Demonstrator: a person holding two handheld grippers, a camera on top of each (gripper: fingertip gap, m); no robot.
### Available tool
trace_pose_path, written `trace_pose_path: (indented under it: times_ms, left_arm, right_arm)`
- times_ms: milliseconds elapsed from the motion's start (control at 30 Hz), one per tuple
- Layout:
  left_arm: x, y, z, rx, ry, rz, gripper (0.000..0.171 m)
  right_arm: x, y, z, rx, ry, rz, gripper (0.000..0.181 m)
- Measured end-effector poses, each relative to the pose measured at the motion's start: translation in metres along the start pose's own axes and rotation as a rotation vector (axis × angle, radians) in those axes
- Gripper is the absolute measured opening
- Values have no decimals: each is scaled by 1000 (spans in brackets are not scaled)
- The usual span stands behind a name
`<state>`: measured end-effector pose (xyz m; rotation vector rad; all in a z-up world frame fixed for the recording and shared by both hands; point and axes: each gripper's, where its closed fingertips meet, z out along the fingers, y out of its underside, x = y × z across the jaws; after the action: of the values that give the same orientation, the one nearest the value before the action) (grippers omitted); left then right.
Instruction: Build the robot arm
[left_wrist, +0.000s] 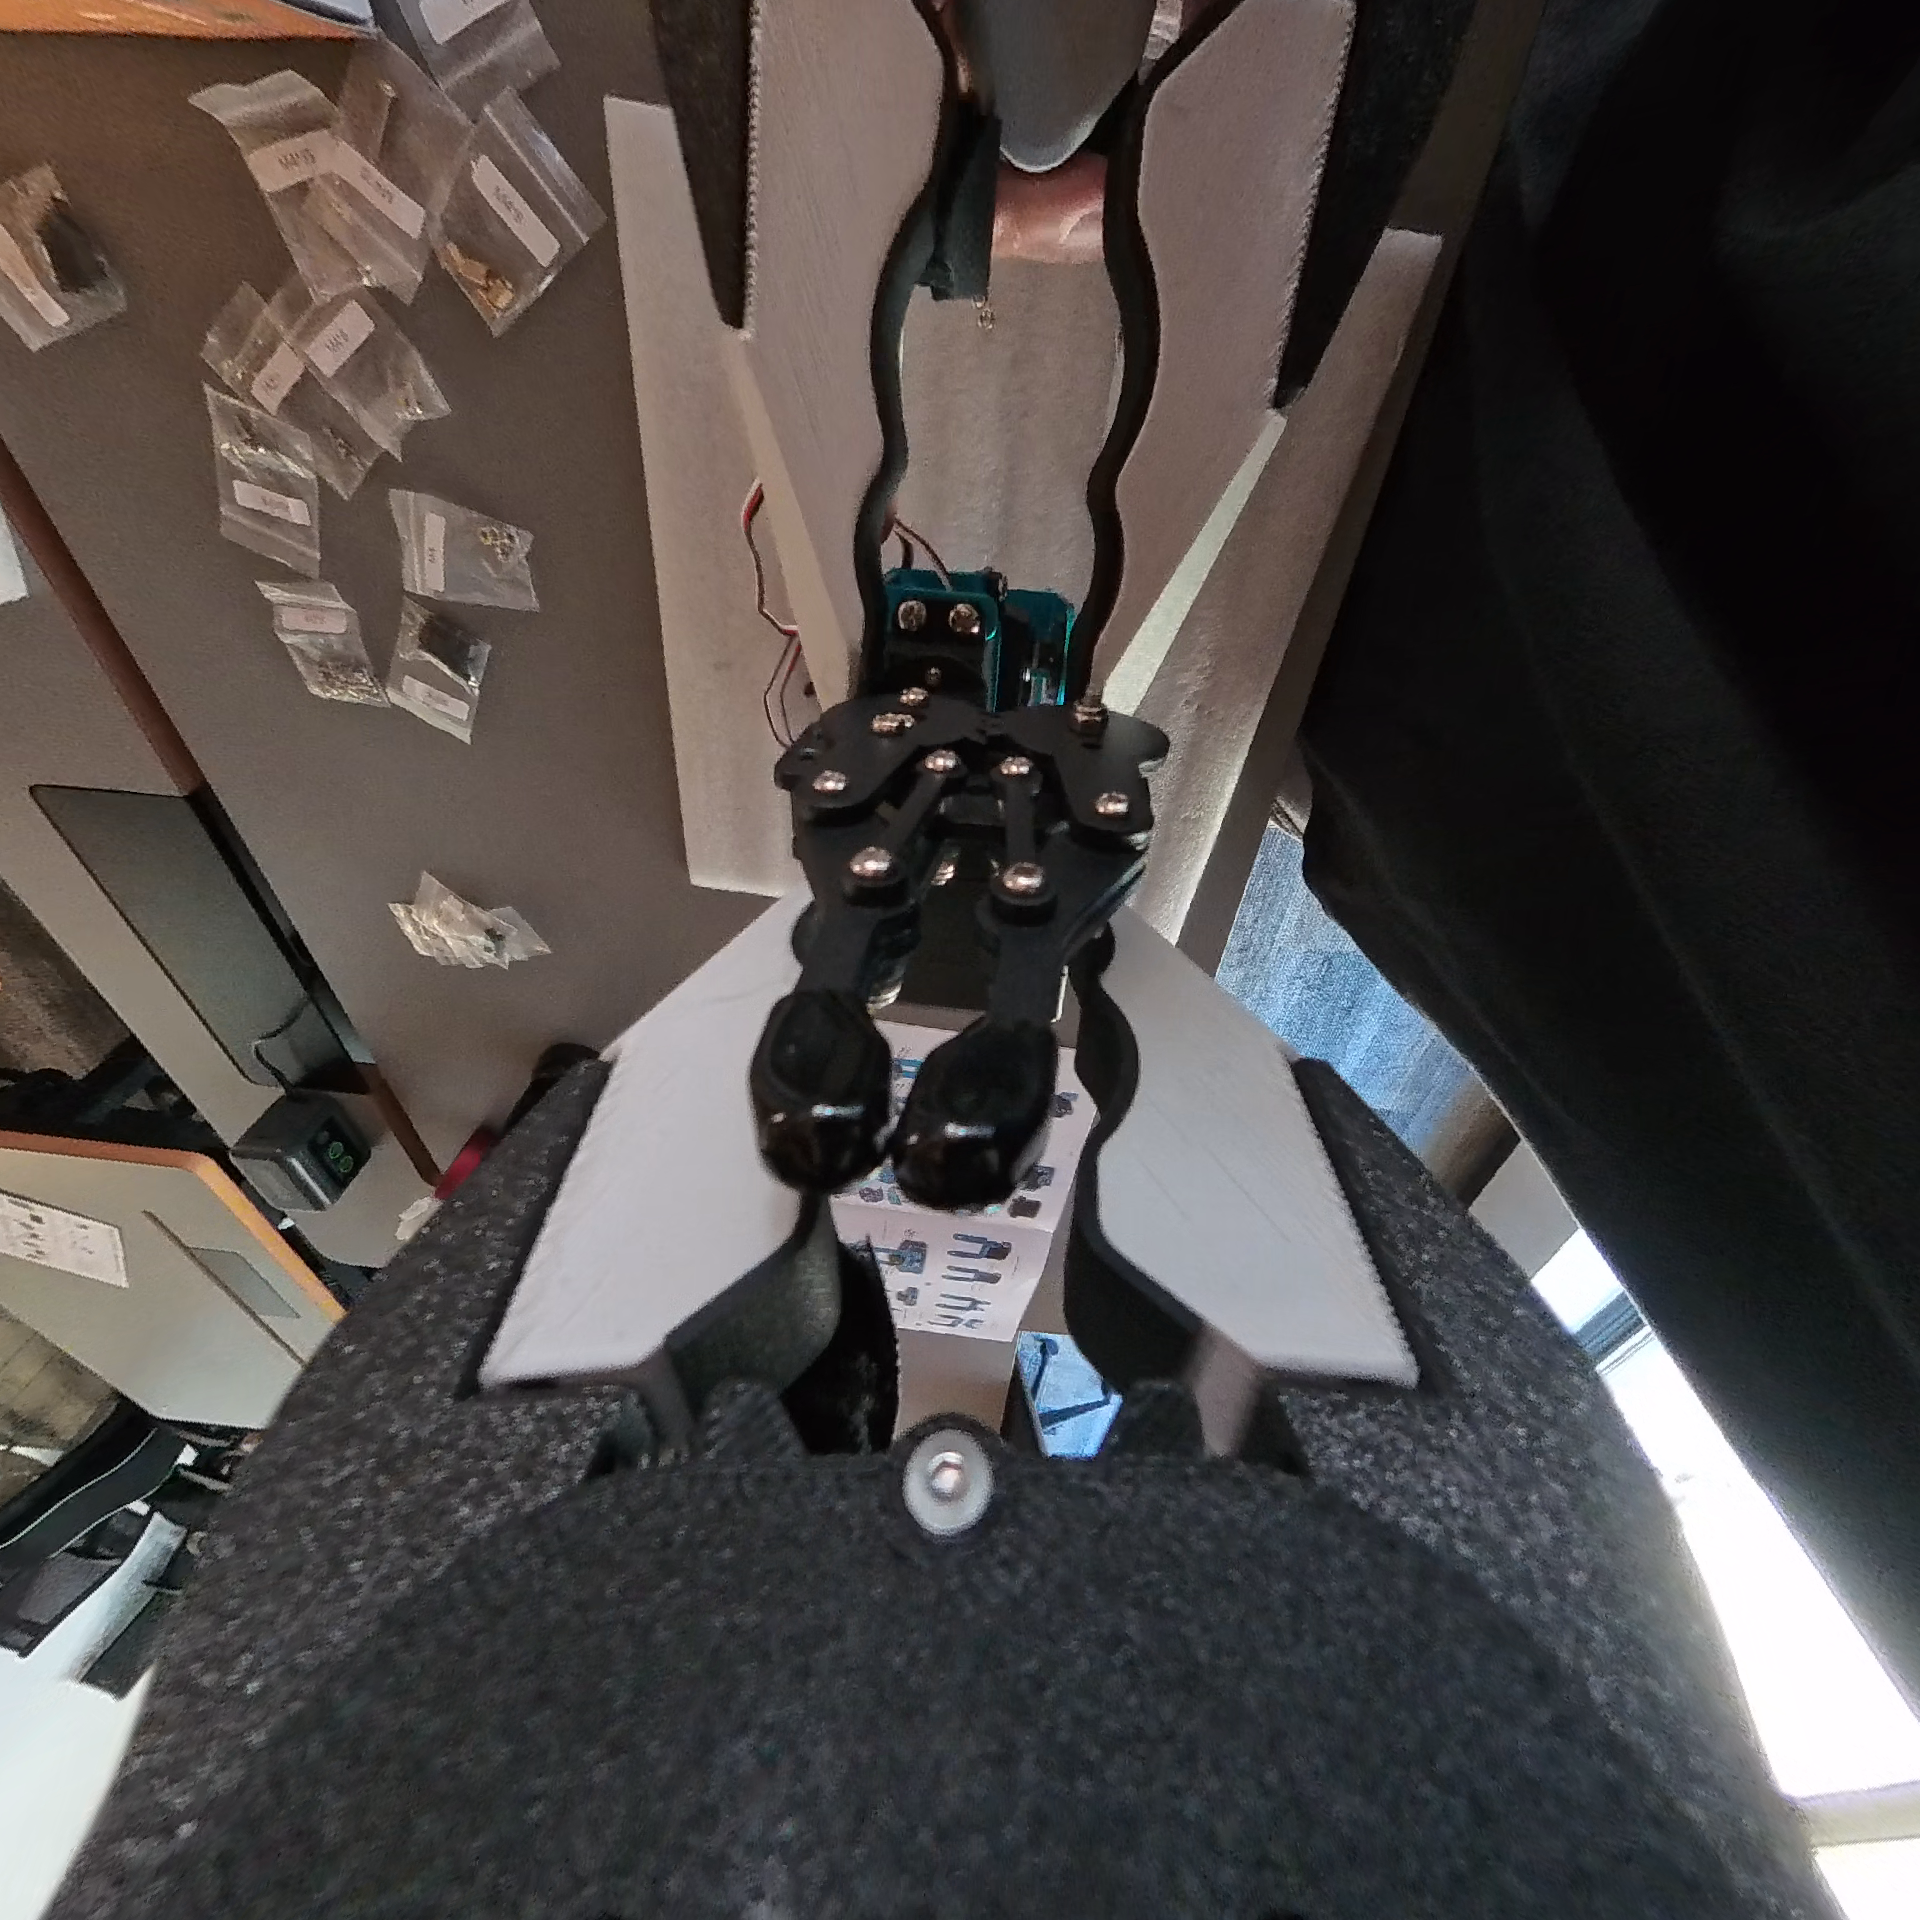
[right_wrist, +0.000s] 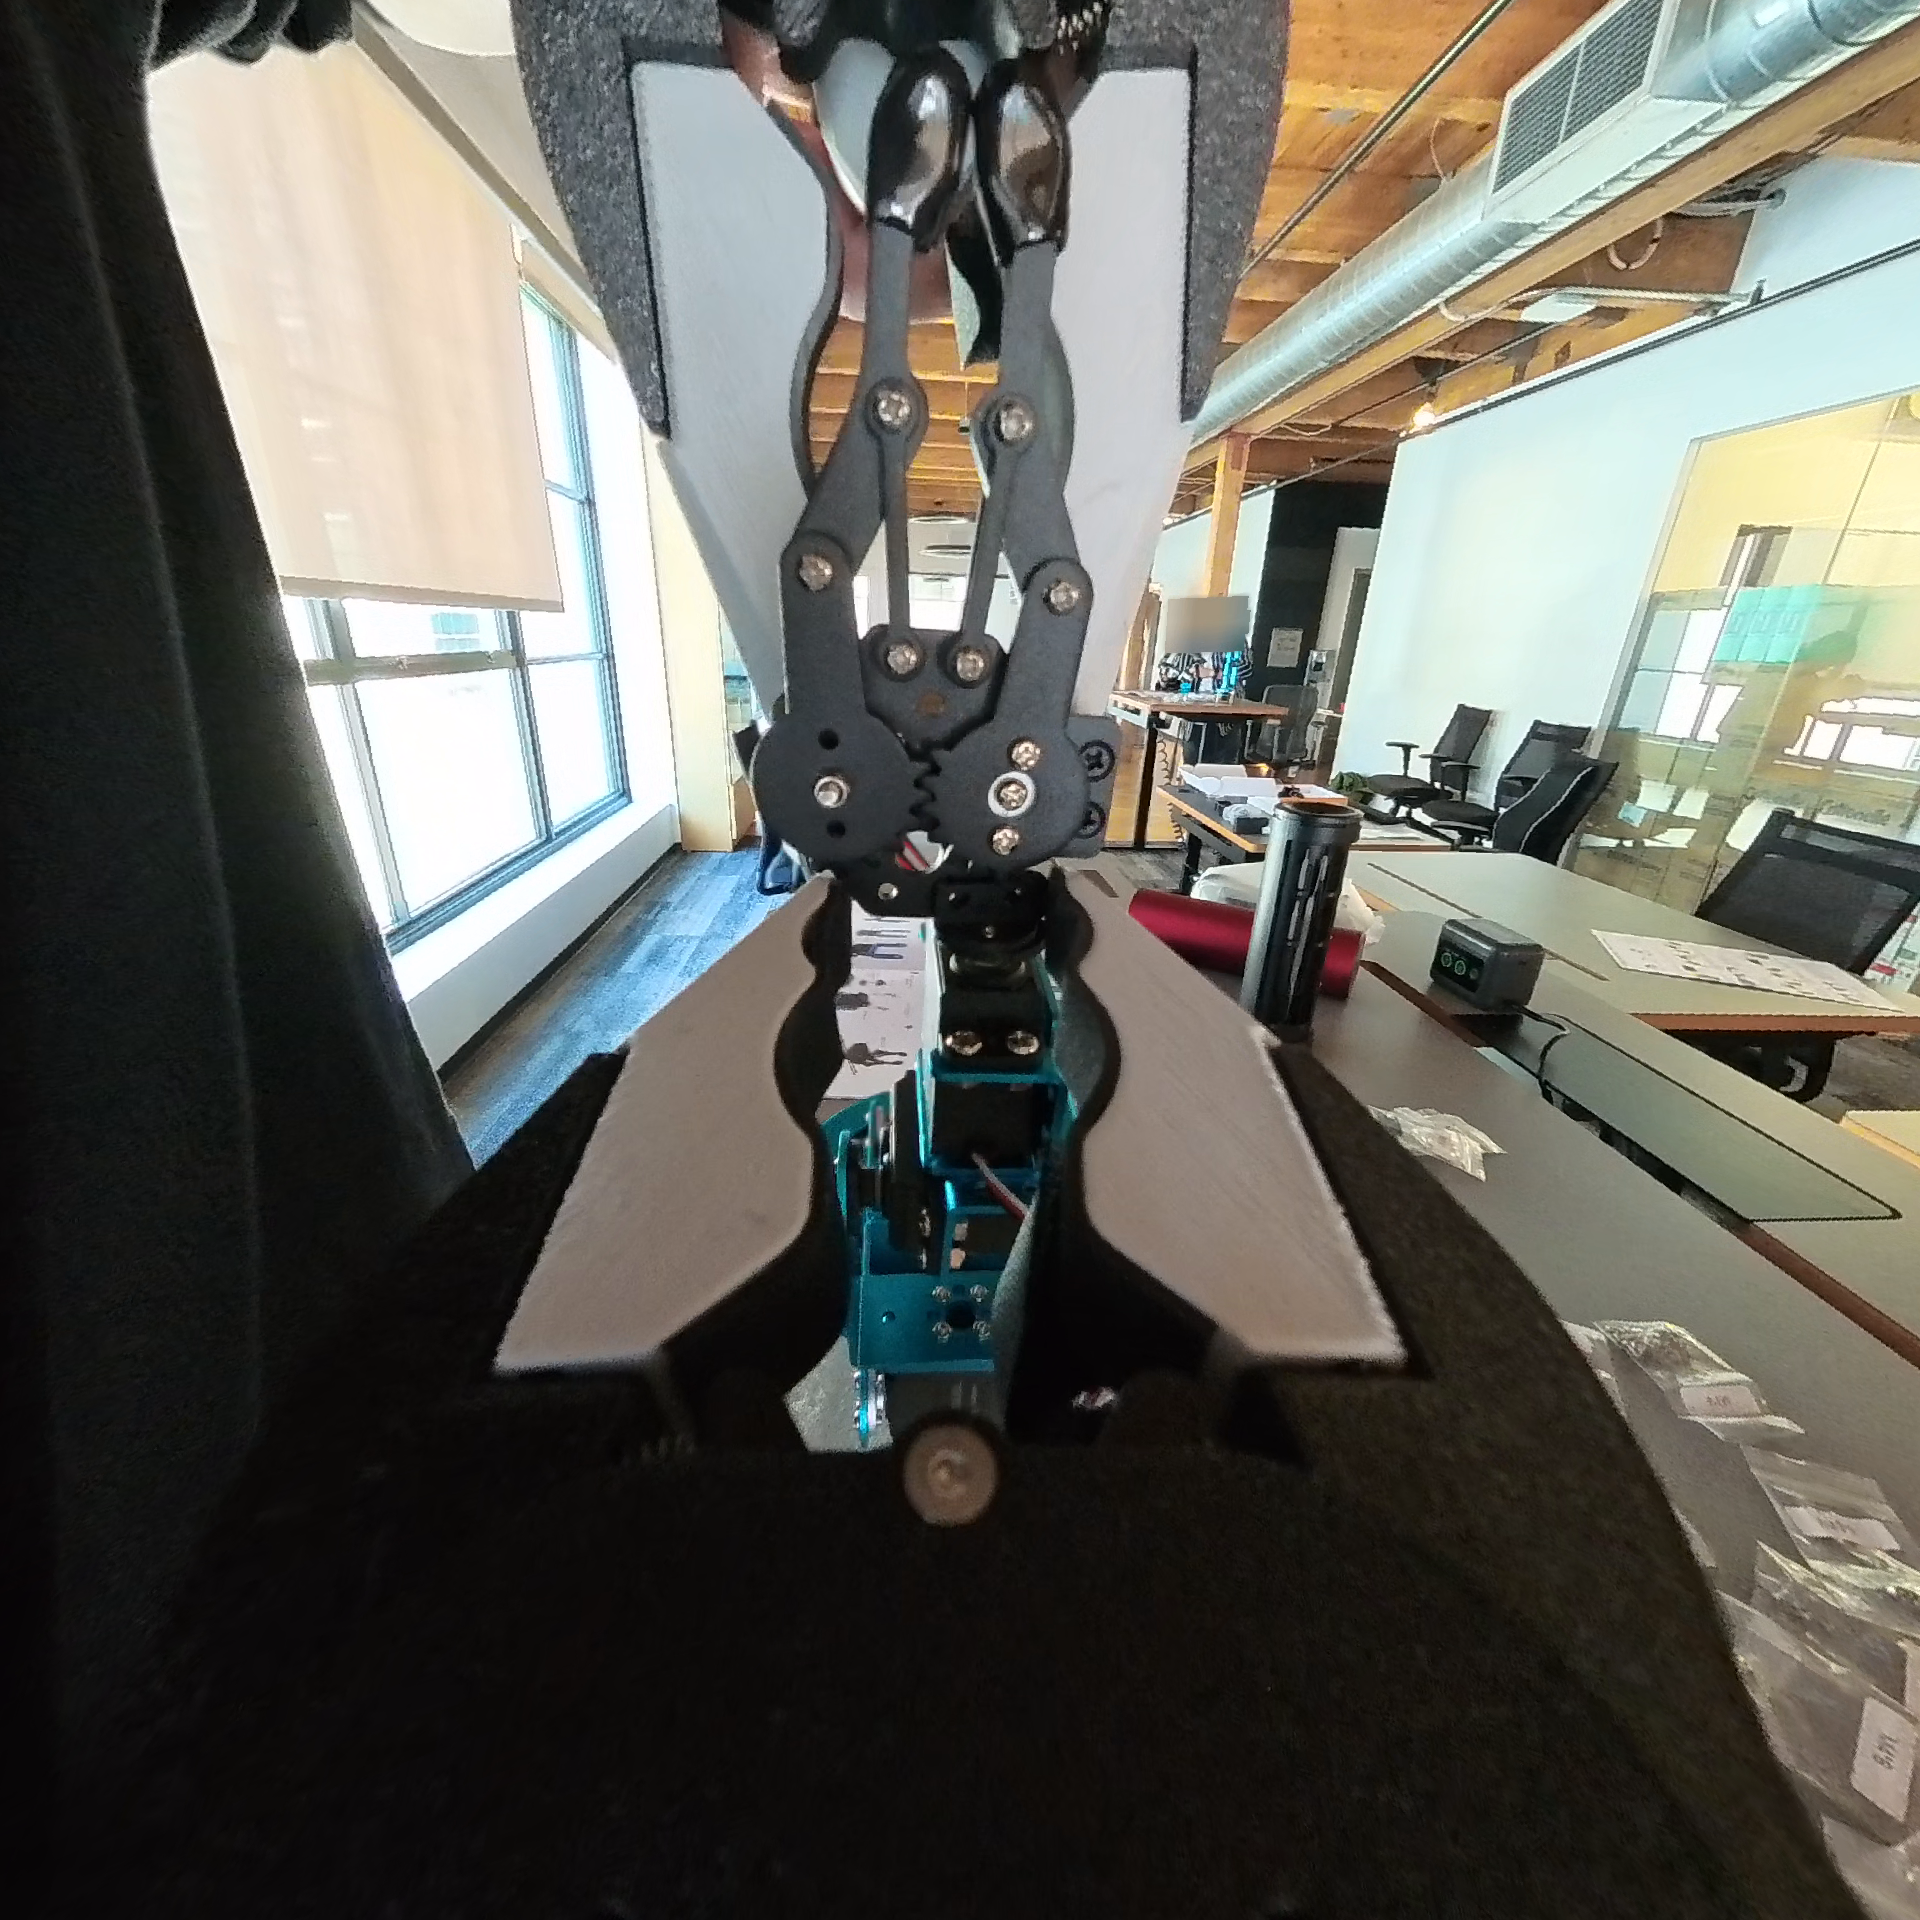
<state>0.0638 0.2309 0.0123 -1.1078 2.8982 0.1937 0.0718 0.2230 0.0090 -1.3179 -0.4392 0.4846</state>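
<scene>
The right gripper (right_wrist: 951, 894) was clamped on the teal bracket (right_wrist: 904, 1247) at the base of a miniature claw assembly (right_wrist: 935, 665), its two grey fingers pressing the bracket from either side. The assembly was held in the air, clear of the desk (right_wrist: 1558, 1195), and spanned the gap between both grippers. The left gripper (left_wrist: 956, 935) faced it from the opposite end, with its fingers closely flanking the two glossy black claw tips (left_wrist: 821, 1101) (actual contact could not be confirmed from either view, so its grip state could not be determined). The claw tips themselves were nearly together. A printed sheet (left_wrist: 956, 1257) lay beneath them. Small clear bags of hardware (left_wrist: 343, 312) were scattered on the desk to one side. A black cylinder (right_wrist: 1304, 914) stood upright beside a red cylinder (right_wrist: 1195, 925) lying flat, with a small grey device (right_wrist: 1486, 961) near them.
</scene>
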Motion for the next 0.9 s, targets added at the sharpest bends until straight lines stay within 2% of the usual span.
trace_pose_path:
  times_ms: [167,333,467,567,900]
  left_arm:
    - [-2,0,0,-11,3,-28,44]
    - [0,2,-1,1,60,-77,44]
    - [-2,2,-1,8,56,-72,44]
    - [-5,3,-1,5,41,-64,44]
    - [-7,2,0,-6,40,-69,44]
  right_arm:
    - [2,0,0,6,-1,26,36]
    - [0,-2,1,54,-59,150,38]
    - [2,-1,3,27,-51,95,36]
    - [2,-1,3,16,-48,76,27]
    - [4,1,3,23,-22,64,26]
